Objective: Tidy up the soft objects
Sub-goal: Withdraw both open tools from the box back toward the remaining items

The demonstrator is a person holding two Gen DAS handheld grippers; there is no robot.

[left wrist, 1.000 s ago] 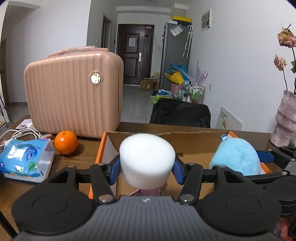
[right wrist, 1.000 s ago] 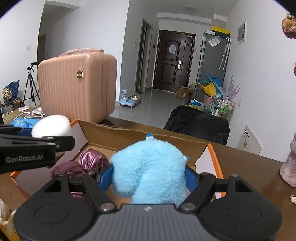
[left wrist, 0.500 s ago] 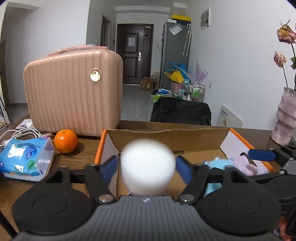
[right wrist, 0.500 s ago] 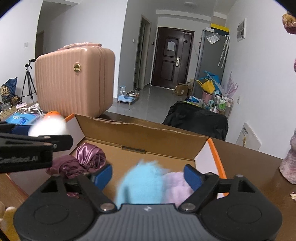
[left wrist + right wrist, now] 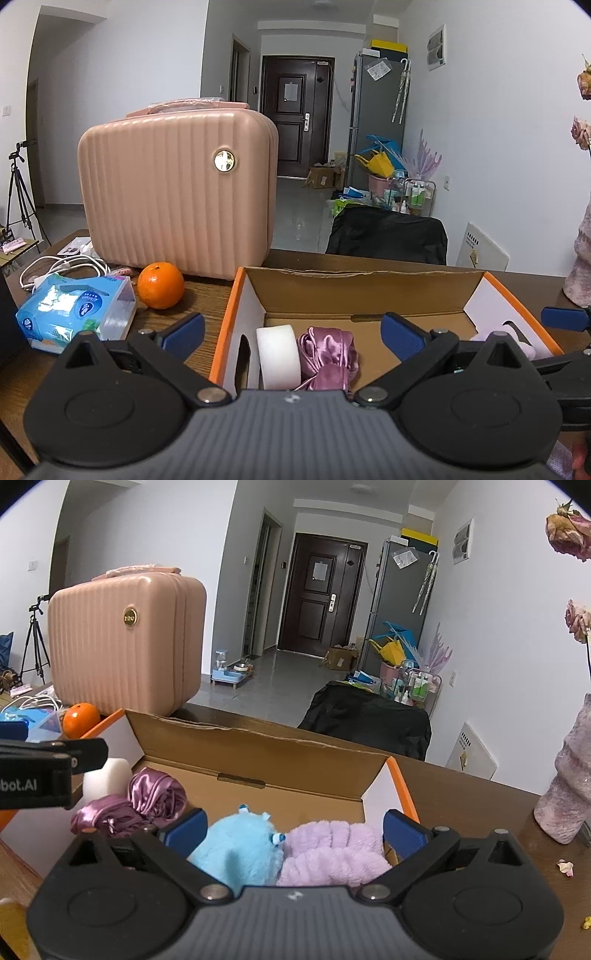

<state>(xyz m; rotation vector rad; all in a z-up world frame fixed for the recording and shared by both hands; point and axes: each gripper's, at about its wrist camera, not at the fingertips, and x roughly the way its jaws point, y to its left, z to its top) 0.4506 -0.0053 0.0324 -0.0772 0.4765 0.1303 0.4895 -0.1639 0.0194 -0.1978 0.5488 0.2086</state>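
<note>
An open cardboard box [image 5: 362, 291] with orange edges sits on the wooden table; it also shows in the right wrist view [image 5: 258, 760]. A white foam puff [image 5: 279, 356] stands on edge at its left end beside purple satin scrunchies [image 5: 328, 356]. In the right wrist view the puff [image 5: 107, 779], the scrunchies [image 5: 155, 794], a blue plush [image 5: 240, 849] and a lilac fluffy band [image 5: 332, 849] lie in the box. My left gripper [image 5: 291, 332] is open and empty above the box's left end. My right gripper [image 5: 293, 829] is open and empty above the plush and band.
A pink ribbed case [image 5: 177, 192] stands behind the box at the left. An orange [image 5: 160, 285], a blue wipes pack [image 5: 74, 312] and white cables [image 5: 59, 267] lie left of the box. A pinkish vase [image 5: 569, 782] stands on the table at the right.
Both grippers opened. The white puff dropped from the left gripper into the box's left end; the blue plush dropped from the right gripper beside the lilac band. Both grippers rose slightly.
</note>
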